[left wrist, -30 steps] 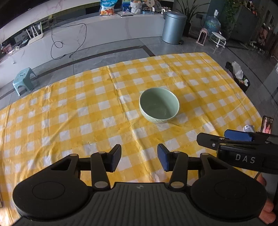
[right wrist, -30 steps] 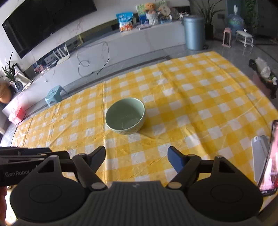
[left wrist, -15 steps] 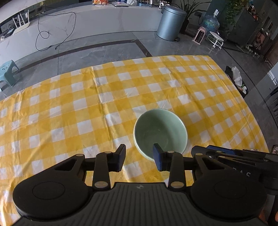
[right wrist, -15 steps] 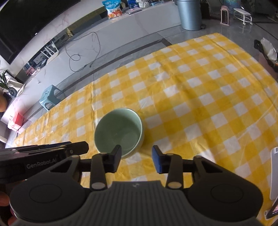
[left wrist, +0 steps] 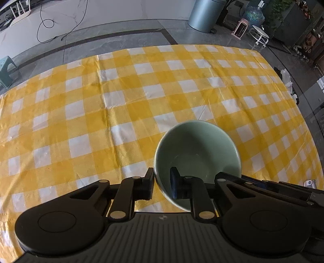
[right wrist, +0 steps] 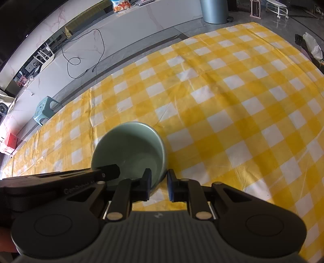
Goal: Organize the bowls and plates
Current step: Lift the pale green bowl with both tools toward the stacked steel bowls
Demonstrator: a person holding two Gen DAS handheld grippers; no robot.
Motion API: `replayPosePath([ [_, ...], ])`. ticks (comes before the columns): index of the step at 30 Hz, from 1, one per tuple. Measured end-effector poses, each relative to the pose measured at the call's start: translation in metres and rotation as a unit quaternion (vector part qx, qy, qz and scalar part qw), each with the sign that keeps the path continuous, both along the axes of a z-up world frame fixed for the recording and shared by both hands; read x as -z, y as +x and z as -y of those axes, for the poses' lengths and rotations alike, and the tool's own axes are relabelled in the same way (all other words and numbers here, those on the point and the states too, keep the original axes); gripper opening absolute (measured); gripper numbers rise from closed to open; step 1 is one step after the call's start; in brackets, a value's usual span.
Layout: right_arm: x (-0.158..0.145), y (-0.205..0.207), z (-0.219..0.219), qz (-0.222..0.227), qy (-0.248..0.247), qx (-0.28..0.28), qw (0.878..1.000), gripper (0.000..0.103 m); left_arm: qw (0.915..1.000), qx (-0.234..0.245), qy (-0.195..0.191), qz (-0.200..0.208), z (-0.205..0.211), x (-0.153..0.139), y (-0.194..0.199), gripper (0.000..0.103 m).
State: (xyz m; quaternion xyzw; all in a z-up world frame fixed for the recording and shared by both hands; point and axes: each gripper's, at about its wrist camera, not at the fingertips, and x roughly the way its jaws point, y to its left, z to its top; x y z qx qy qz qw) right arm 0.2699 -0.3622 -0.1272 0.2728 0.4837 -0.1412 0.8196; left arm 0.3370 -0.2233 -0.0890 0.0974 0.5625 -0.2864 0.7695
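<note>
A pale green bowl [left wrist: 197, 155] stands upright on the yellow-and-white checked tablecloth [left wrist: 121, 105]. My left gripper [left wrist: 162, 183] is shut on the bowl's left rim, one finger outside and one inside. In the right wrist view the same bowl [right wrist: 129, 147] sits just ahead, and my right gripper [right wrist: 159, 185] is shut on its right rim, the wall pinched between the fingers. Each gripper shows in the other's view at the bowl's far side.
The tablecloth [right wrist: 232, 101] spreads wide around the bowl. A grey bin [left wrist: 204, 16] stands on the floor beyond the table, a teal stool [right wrist: 45, 109] to the left. A small white object [left wrist: 309, 183] lies at the table's right edge.
Both grippers moved forward and down to the bowl and closed on its rim, left on the left side, right on the right side.
</note>
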Motion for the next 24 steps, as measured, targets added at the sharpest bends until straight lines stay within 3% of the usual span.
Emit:
replayPosePath([
  [12, 0.017, 0.008, 0.008, 0.001, 0.029, 0.006, 1.000, 0.013, 1.0000, -0.003, -0.005, -0.003, 0.000, 0.007, 0.000, 0.014],
  [24, 0.002, -0.009, -0.001, 0.003, 0.042, 0.001, 0.999, 0.012, 0.9992, -0.031, -0.023, -0.011, -0.022, -0.014, -0.013, 0.011],
])
